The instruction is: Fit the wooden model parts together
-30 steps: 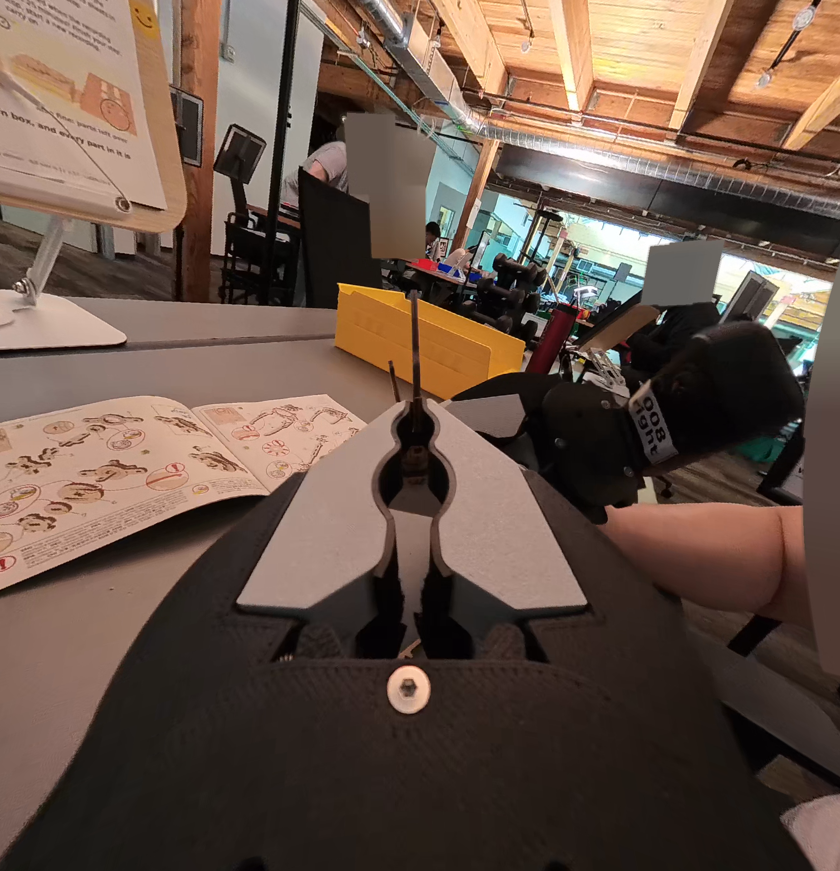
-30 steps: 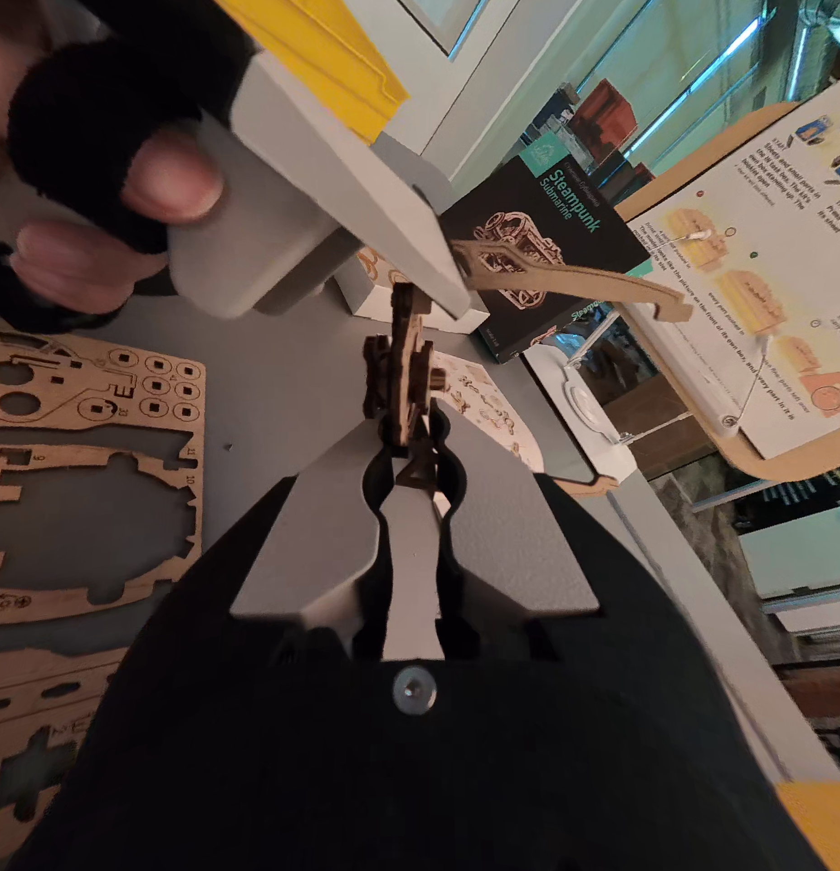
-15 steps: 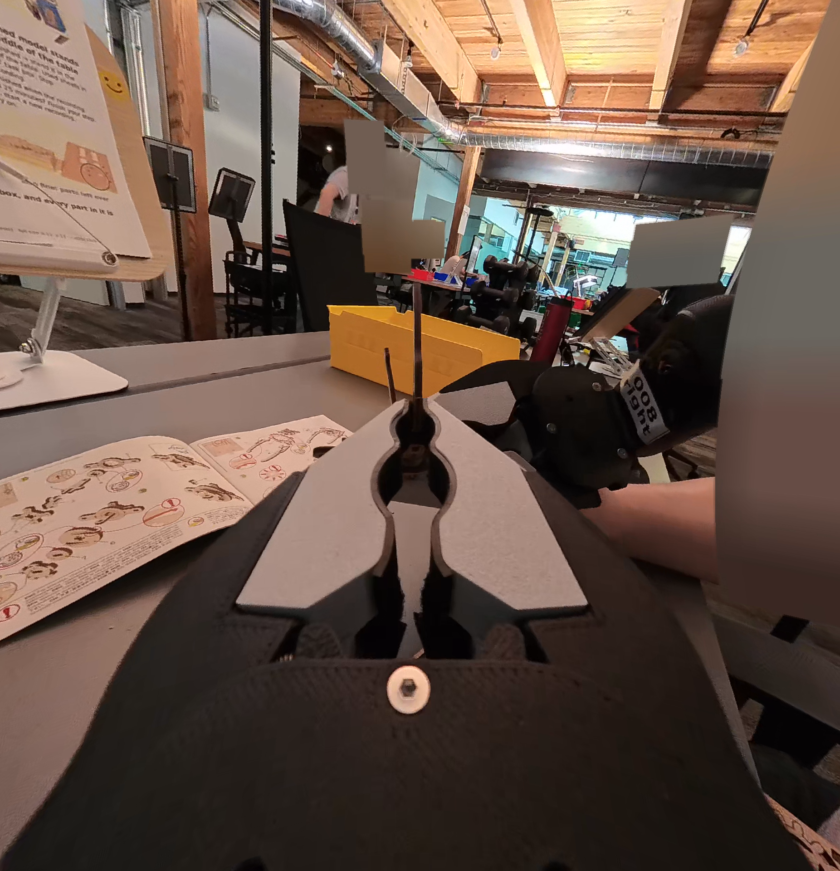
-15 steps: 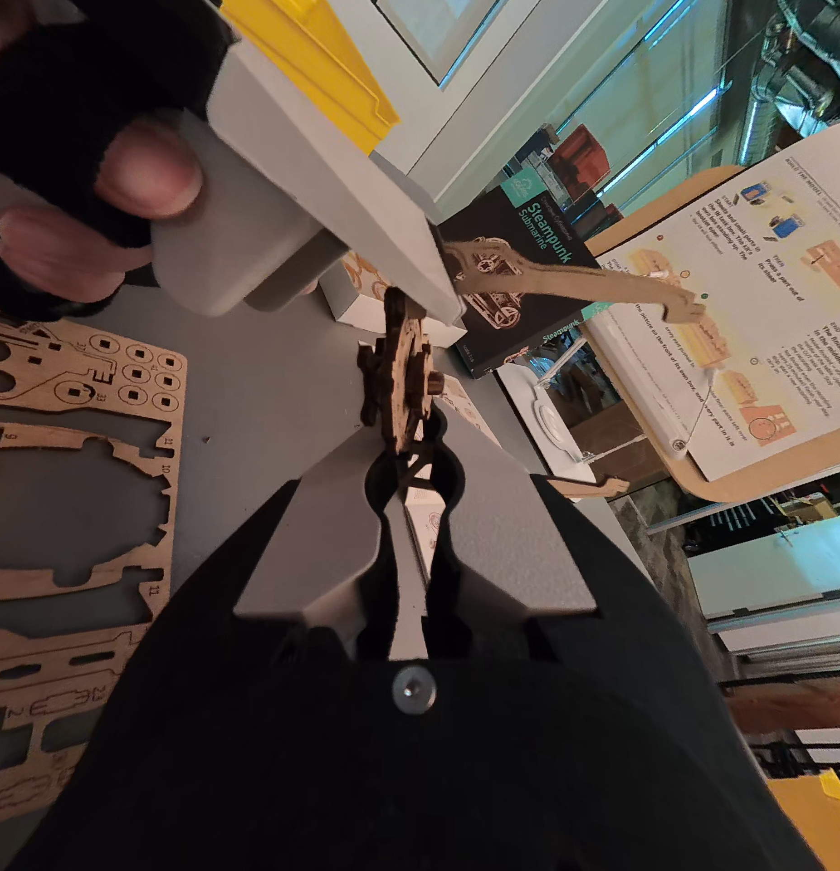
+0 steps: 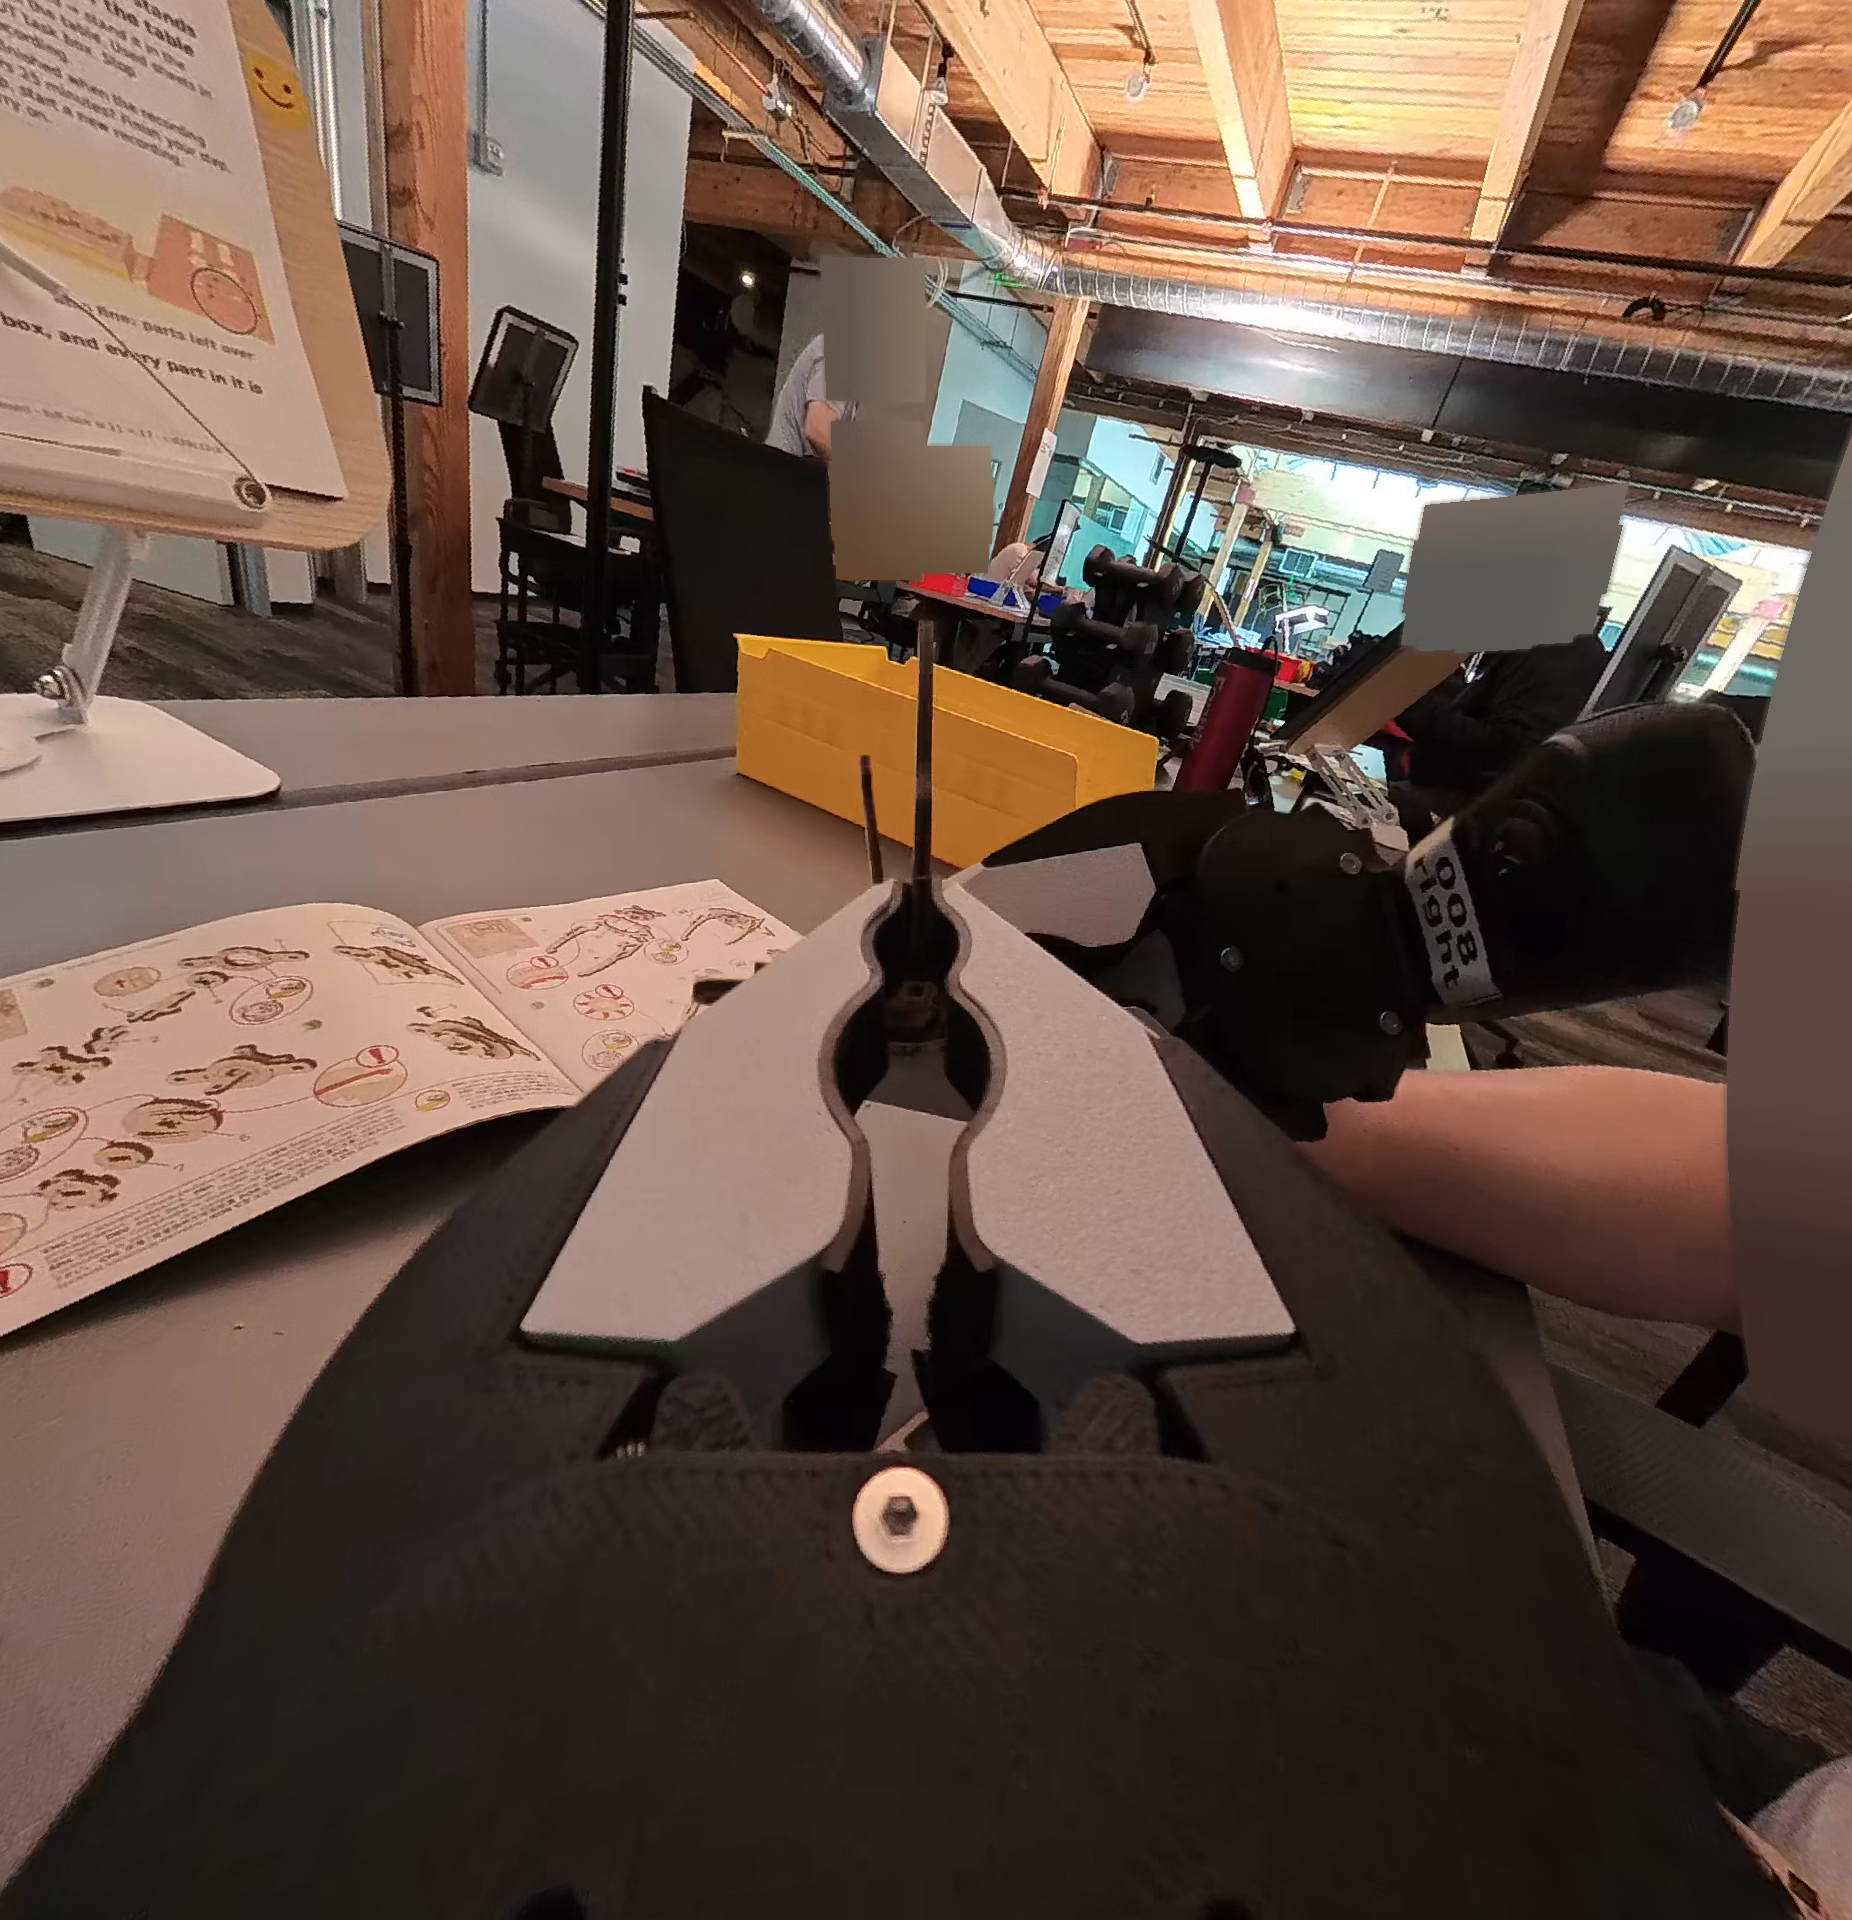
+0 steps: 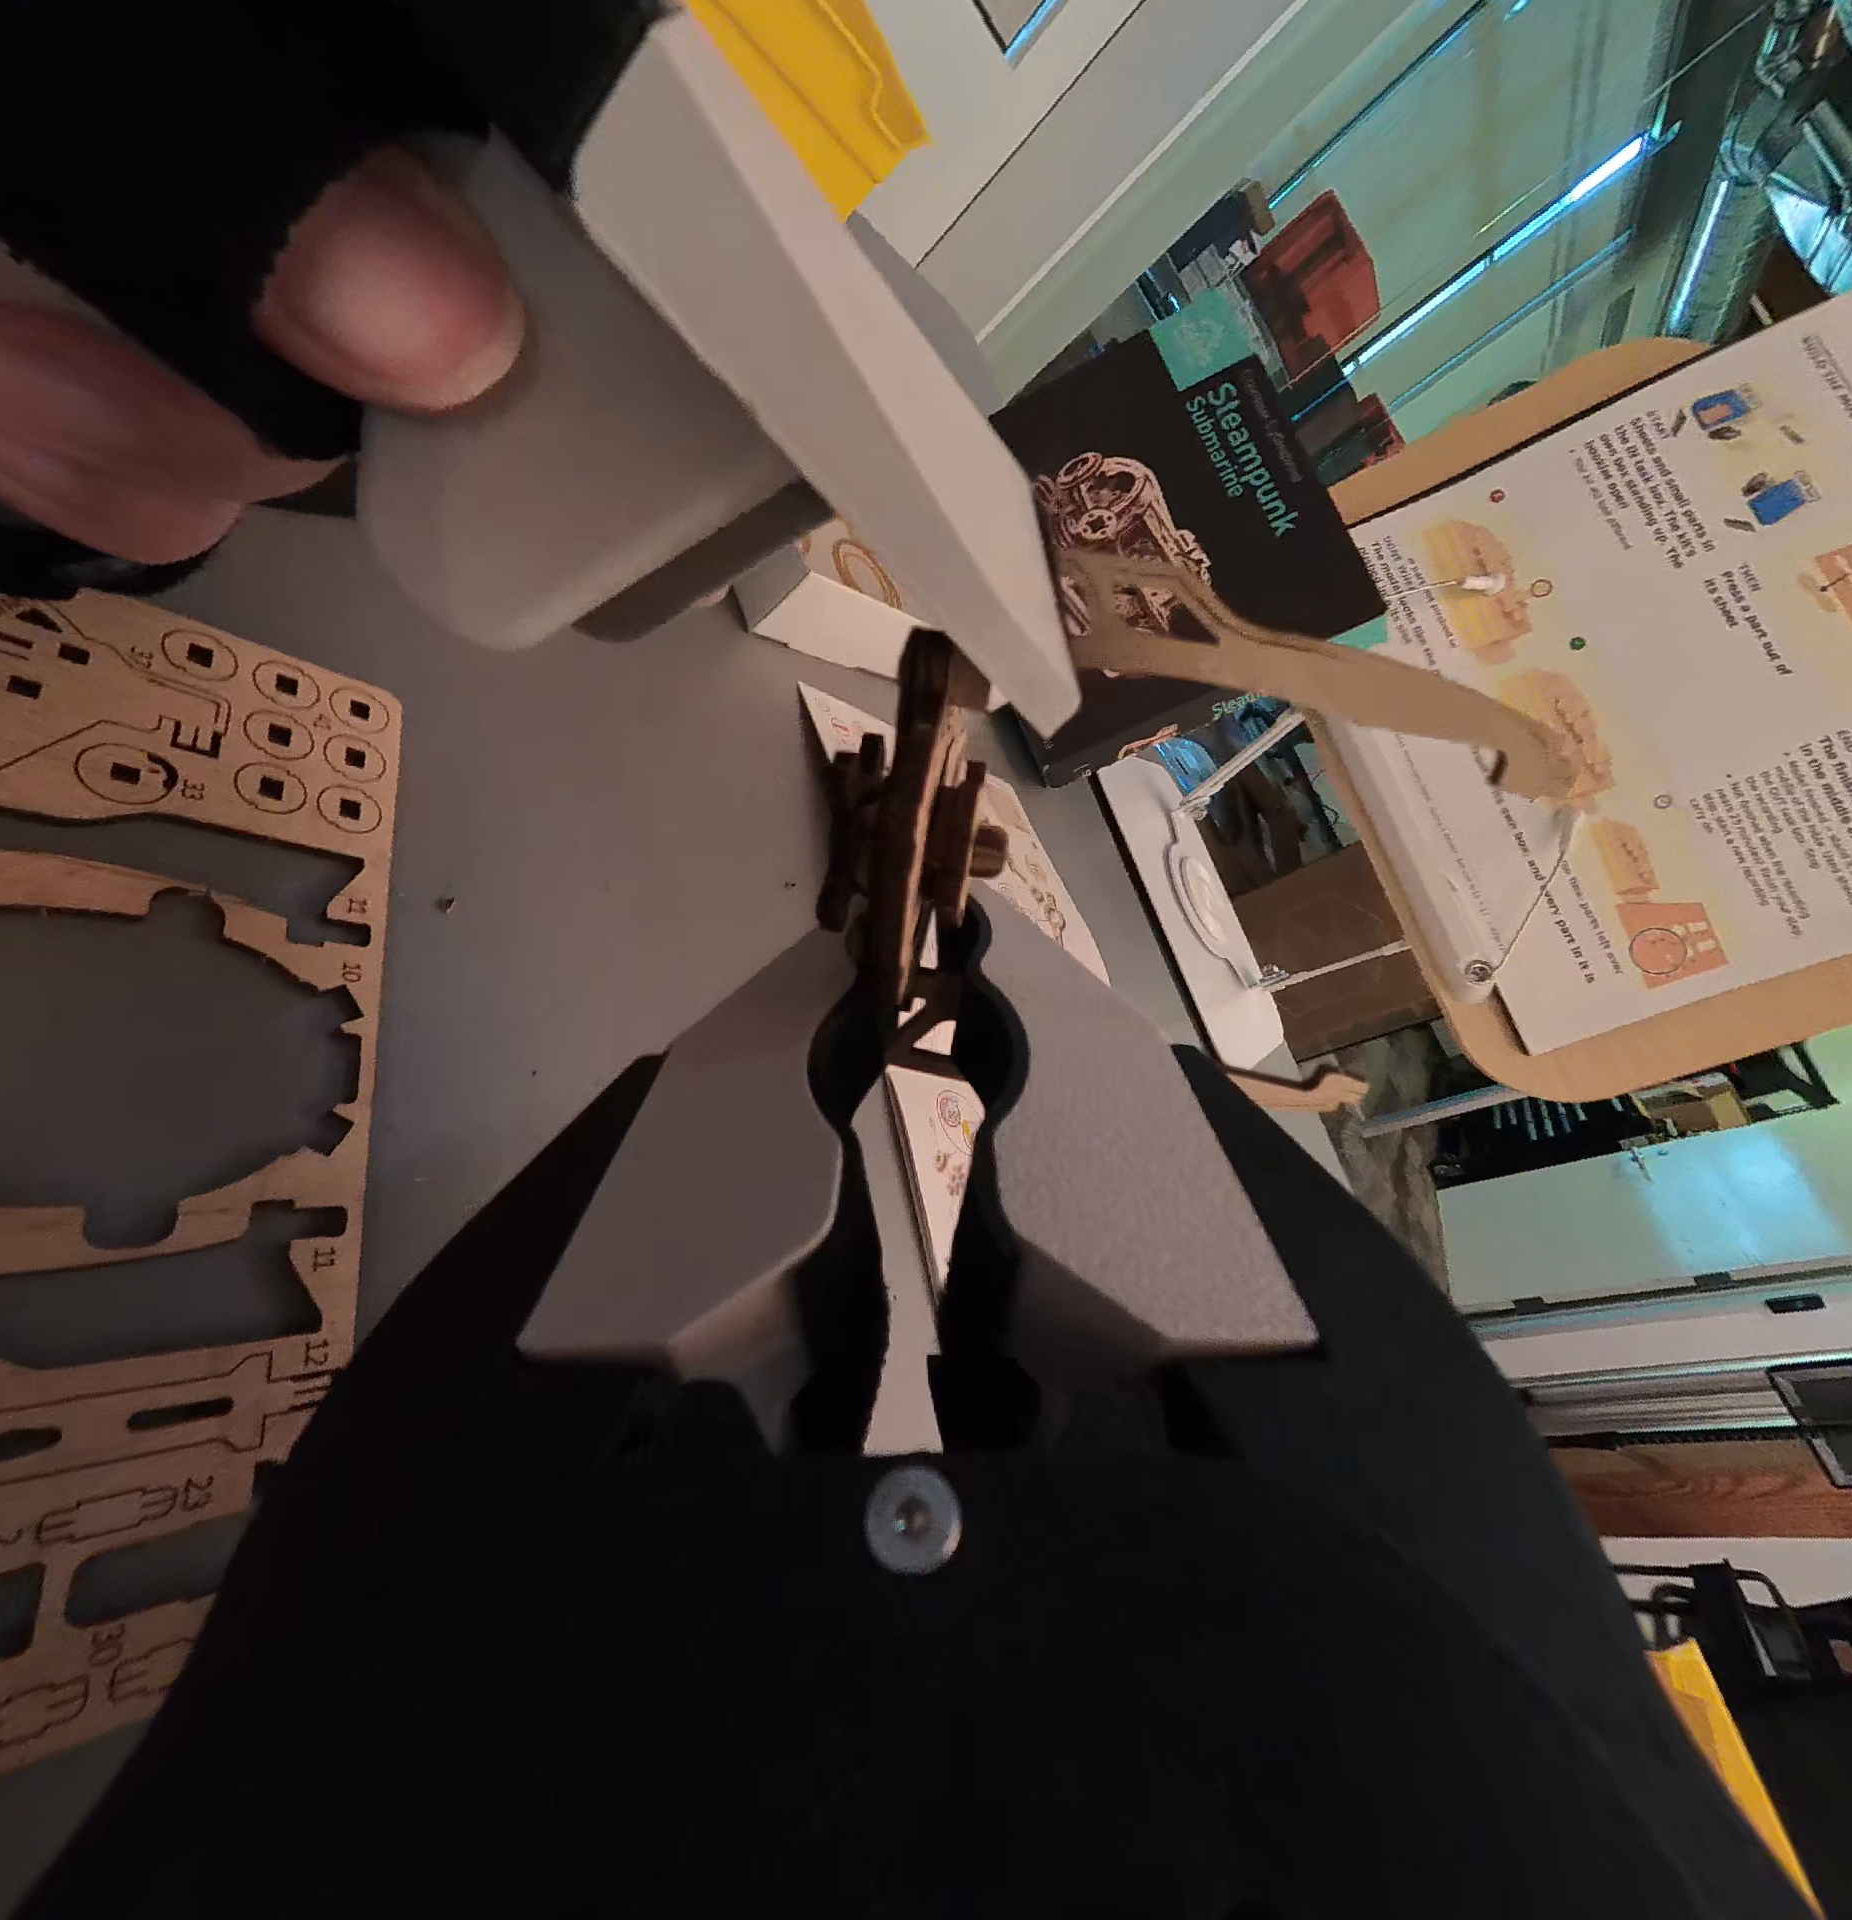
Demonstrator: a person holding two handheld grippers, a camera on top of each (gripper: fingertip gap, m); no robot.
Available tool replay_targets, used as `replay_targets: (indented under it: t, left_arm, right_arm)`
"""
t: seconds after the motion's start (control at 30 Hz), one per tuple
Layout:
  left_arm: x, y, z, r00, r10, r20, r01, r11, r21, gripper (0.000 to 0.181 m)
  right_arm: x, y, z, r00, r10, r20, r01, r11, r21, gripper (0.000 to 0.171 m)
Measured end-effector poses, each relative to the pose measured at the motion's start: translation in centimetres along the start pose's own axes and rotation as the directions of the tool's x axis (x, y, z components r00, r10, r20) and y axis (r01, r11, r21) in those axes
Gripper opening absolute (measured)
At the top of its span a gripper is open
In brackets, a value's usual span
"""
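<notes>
My left gripper (image 5: 917,894) is shut on a long flat wooden arm part, seen edge-on as a thin dark strip (image 5: 923,748). In the right wrist view the same part (image 6: 1306,675) sticks out flat from the left gripper's grey finger (image 6: 849,416). My right gripper (image 6: 917,935) is shut on a small dark wooden gear assembly (image 6: 911,810), whose top touches the left gripper's finger tip. In the left wrist view the right gripper (image 5: 1254,935) sits just right of my fingertips, held by a gloved hand (image 5: 1608,831).
An open instruction booklet (image 5: 278,1049) lies on the grey table (image 5: 434,831). A yellow bin (image 5: 932,748) stands behind. Laser-cut wooden sheets (image 6: 153,935) lie at left in the right wrist view. The black kit box (image 6: 1213,520) and a tilted instruction board (image 6: 1680,675) stand beyond.
The right gripper has moved the gear assembly up closer to the left gripper's finger tip and the arm part. The left view shifted only slightly.
</notes>
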State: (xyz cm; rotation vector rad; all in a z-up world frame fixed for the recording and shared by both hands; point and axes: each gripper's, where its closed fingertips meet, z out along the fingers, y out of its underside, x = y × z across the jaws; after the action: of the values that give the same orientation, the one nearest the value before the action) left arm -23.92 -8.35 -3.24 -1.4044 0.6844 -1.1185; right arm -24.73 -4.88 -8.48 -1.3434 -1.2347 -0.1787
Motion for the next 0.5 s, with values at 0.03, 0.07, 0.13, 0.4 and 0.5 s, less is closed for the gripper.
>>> replay_targets:
  t: [0.03,0.07,0.13,0.4,0.5]
  left_arm:
    - [-0.01,0.04,-0.01,1.000,-0.001,-0.001,0.001,1.000,-0.002,0.000]
    - [-0.06,0.10,-0.02,1.000,-0.001,0.002,0.001,1.000,-0.007,0.000]
    - [-0.05,0.13,-0.02,1.000,-0.002,0.000,0.002,1.000,-0.009,0.000]
    - [0.11,0.15,0.00,1.000,-0.020,-0.019,0.020,1.000,-0.010,0.000]
    - [-0.76,0.36,-0.05,0.999,-0.045,0.013,0.045,0.999,-0.020,0.000]
  right_arm:
    - [-0.11,0.00,0.02,1.000,-0.013,-0.002,0.013,1.000,-0.002,0.005]
    - [-0.27,0.09,0.04,1.000,-0.020,0.005,0.020,1.000,-0.008,0.006]
    - [-0.21,0.08,-0.04,0.999,-0.051,-0.002,0.051,0.999,-0.013,0.006]
    - [-0.22,-0.12,-0.09,0.995,-0.095,-0.018,0.095,0.995,0.007,0.006]
    - [-0.56,0.03,0.56,0.999,0.020,0.028,-0.020,1.000,0.006,0.006]
